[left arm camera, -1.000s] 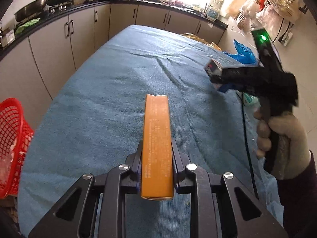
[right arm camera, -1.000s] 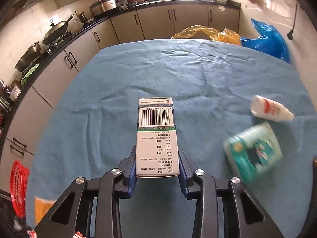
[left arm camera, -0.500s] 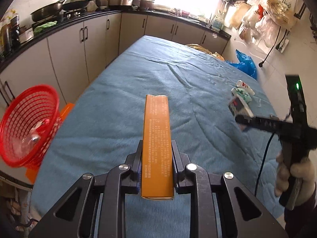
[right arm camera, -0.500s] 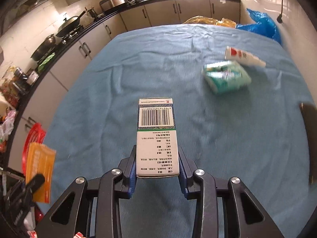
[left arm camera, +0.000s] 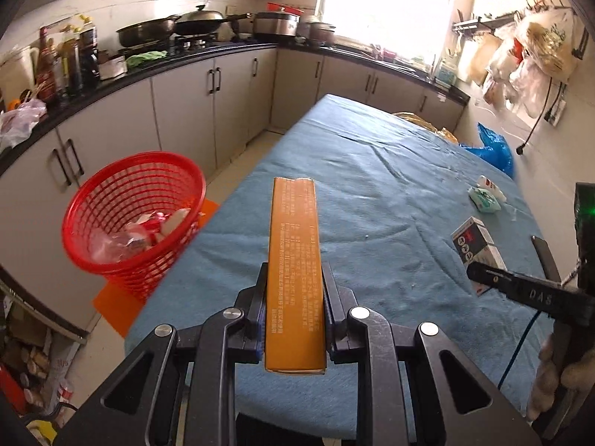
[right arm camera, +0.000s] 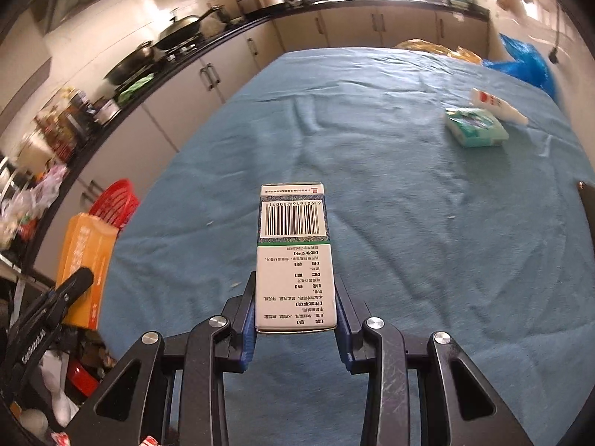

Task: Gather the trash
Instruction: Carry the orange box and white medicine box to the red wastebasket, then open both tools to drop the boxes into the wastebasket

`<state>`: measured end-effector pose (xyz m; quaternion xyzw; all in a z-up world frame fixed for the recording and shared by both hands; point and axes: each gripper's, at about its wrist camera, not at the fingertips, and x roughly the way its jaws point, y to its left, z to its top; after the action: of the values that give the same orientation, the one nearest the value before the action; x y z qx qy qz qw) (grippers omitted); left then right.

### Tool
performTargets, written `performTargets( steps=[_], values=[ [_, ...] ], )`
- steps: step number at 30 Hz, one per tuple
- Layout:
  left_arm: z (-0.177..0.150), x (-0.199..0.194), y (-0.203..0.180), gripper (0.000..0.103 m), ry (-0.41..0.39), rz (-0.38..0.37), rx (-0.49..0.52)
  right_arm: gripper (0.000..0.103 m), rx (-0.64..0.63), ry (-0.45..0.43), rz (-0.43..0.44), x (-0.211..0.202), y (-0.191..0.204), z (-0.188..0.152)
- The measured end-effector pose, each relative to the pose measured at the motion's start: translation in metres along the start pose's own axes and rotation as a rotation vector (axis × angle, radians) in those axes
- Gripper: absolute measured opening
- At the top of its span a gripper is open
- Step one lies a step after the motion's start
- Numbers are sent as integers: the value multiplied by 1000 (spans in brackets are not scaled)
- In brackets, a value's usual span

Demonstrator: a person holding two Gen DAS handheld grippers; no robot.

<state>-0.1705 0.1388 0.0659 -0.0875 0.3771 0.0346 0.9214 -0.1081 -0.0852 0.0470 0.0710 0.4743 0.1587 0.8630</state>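
Blue cloth covers the long table (left arm camera: 372, 193); a red basket (left arm camera: 130, 215) with some rubbish in it stands on the floor at its left edge. Left gripper (left arm camera: 293, 297) clamps an orange box (left arm camera: 293, 271); right gripper (right arm camera: 295, 297) clamps a white box (right arm camera: 293, 256), both held above the cloth. A green packet (right arm camera: 476, 126) and white tube (right arm camera: 494, 106) lie touching at the far right, uncollected. Compared with a second ago, both grippers have drawn back and the basket shows fully.

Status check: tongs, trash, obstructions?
Left tongs shut on orange box. Right tongs shut on barcode box. Red basket left of table, path open.
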Motion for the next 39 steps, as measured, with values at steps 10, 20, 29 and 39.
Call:
performTargets(
  steps=[10,20,29,39],
  values=[
    [-6,-23,28,22,-48,51,-38,38,-112,-7,48,-5,49,-19],
    [-1,-43,81,22,-98,136,-145,38,-146,8,93,5,75,-20],
    [-2,-38,124,22,-76,164,-218,38,-217,42,144,33,121,0],
    [46,3,182,22,-57,149,-228,38,-307,44,264,90,217,45]
  ],
)
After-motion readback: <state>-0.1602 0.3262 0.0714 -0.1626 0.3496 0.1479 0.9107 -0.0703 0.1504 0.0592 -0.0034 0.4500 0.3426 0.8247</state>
